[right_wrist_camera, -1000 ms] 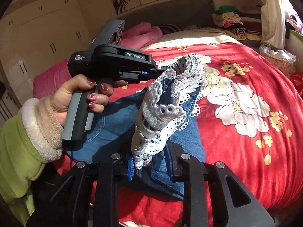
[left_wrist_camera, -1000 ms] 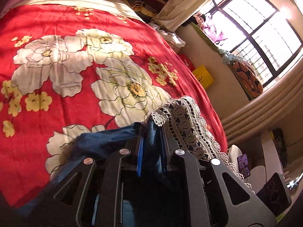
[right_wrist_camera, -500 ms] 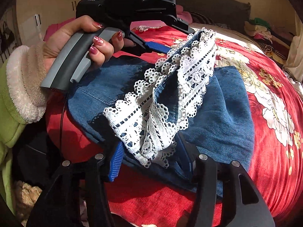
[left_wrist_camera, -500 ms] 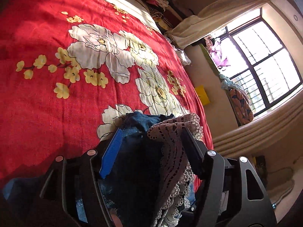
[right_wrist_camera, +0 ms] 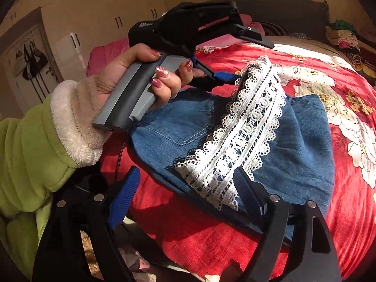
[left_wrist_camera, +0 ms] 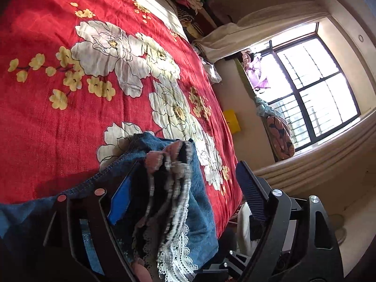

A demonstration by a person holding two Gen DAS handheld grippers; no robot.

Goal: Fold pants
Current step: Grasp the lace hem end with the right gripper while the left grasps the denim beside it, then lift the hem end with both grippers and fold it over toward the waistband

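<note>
Blue denim pants (right_wrist_camera: 303, 145) with a white lace hem (right_wrist_camera: 237, 141) lie folded on the red floral bedspread (right_wrist_camera: 347, 75). My right gripper (right_wrist_camera: 185, 188) is open, its jaws wide apart around the near end of the lace, not pinching it. My left gripper (left_wrist_camera: 185, 176) is open too; the denim and lace (left_wrist_camera: 174, 188) slump between its spread jaws. In the right wrist view the left gripper (right_wrist_camera: 246, 56) is held by a hand at the far end of the lace.
The bedspread (left_wrist_camera: 70, 117) stretches far beyond the pants. The bed's edge drops off at the right in the left wrist view, by a wall and a window (left_wrist_camera: 310, 77). Piled clothes (right_wrist_camera: 343, 35) sit at the headboard. Wardrobes (right_wrist_camera: 98, 23) stand at the left.
Both grippers have opened and let go of the lace hem. The pants have dropped from held up to lying folded on the bed.
</note>
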